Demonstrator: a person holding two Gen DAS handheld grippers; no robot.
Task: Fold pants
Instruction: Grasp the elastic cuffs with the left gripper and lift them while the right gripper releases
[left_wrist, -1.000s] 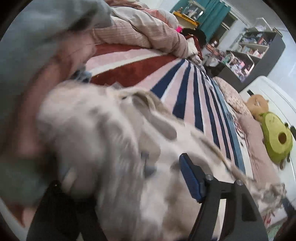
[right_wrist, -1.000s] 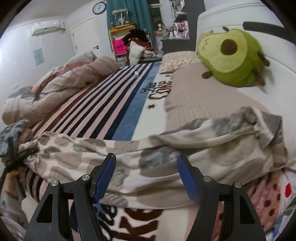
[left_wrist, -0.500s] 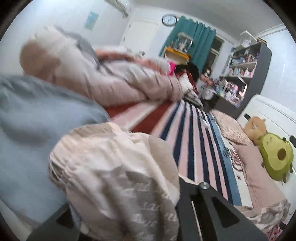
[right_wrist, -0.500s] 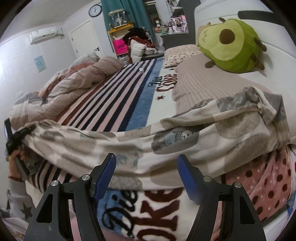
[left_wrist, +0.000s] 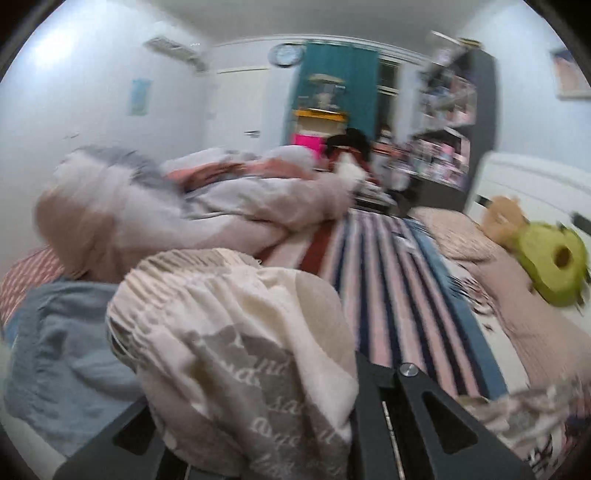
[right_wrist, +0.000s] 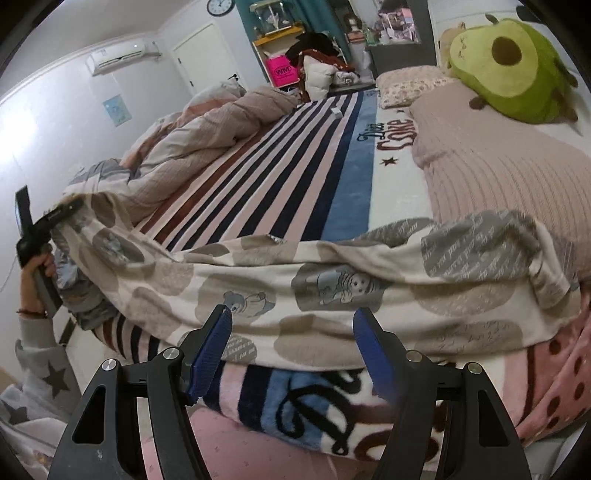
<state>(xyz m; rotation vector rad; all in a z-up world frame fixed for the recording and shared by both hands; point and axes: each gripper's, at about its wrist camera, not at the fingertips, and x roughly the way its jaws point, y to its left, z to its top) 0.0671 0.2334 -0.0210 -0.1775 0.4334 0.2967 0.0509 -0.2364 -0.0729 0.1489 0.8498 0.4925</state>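
Note:
The pants (right_wrist: 332, 295) are cream with grey-brown spots and cartoon prints. They stretch across the near edge of the bed in the right wrist view, the far end bunched at the right. My left gripper (right_wrist: 62, 214) is shut on the waistband and holds it up at the far left. In the left wrist view the gathered waistband (left_wrist: 236, 332) drapes over the gripper and hides its fingertips. My right gripper (right_wrist: 291, 350) is open and empty, just in front of the middle of the pants.
A striped blanket (right_wrist: 295, 155) covers the bed. A rumpled pink duvet (right_wrist: 207, 129) lies along its left side. A green avocado plush (right_wrist: 513, 66) sits on a pink pillow (right_wrist: 498, 158) at the right. A blue-grey garment (left_wrist: 62, 354) lies under the lifted waistband.
My left gripper closed on the waistband and lifted it up and to the left, pulling the pants taut. My right gripper stayed open and drew slightly nearer the pants.

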